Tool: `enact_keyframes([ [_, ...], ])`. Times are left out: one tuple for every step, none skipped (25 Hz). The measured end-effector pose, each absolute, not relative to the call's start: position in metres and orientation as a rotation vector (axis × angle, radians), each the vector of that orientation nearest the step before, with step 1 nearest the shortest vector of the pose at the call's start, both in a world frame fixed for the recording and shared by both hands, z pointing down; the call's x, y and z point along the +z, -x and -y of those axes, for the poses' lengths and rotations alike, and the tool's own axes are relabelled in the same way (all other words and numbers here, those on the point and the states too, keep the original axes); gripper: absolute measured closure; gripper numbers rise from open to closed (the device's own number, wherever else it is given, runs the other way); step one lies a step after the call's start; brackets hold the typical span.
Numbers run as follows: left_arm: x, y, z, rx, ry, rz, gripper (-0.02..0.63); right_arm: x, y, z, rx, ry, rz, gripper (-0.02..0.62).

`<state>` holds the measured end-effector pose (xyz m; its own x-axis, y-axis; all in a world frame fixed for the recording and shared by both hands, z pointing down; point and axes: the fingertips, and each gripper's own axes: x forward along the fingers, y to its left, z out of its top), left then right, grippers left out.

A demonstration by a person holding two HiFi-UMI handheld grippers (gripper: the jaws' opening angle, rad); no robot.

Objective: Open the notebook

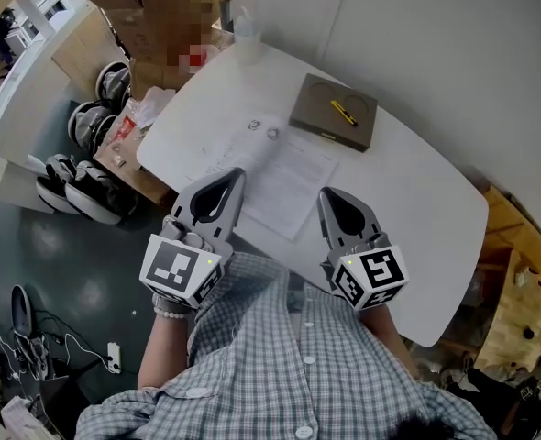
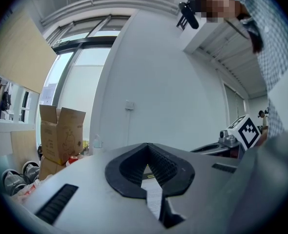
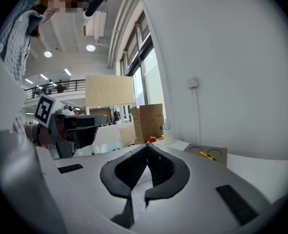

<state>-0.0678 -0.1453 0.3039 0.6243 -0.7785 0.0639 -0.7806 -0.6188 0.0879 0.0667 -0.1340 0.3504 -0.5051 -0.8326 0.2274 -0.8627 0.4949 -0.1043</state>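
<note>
Head view: the flat brown stiff-covered notebook (image 1: pixel 321 122) lies near the far edge of the white bench (image 1: pixel 436 200), well beyond the left gripper (image 1: pixel 240 174) and right gripper (image 1: pixel 324 193). Left gripper view: clenched, empty. Right gripper view: likewise. The cover looks light and rigid; lift its free edge

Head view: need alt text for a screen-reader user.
The left gripper and right gripper, fingers shut, point at a printed sheet on a white table. Beyond it lies a closed brown notebook with a yellow tool on top.
</note>
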Motion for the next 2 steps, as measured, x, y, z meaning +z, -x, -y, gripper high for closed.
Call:
enact_keyframes([
  [0.3033, 0.0695, 0.1461, 0.026, -2.731, 1.322, 0.598, 0.3508, -0.0664, 0.1338, 0.306, -1.475, 2.585, 0.575],
  [0.3028, 0.0712, 0.147, 0.023, -2.729, 1.327, 0.598, 0.3512, -0.0662, 0.1336, 0.304, -1.473, 2.584, 0.574],
])
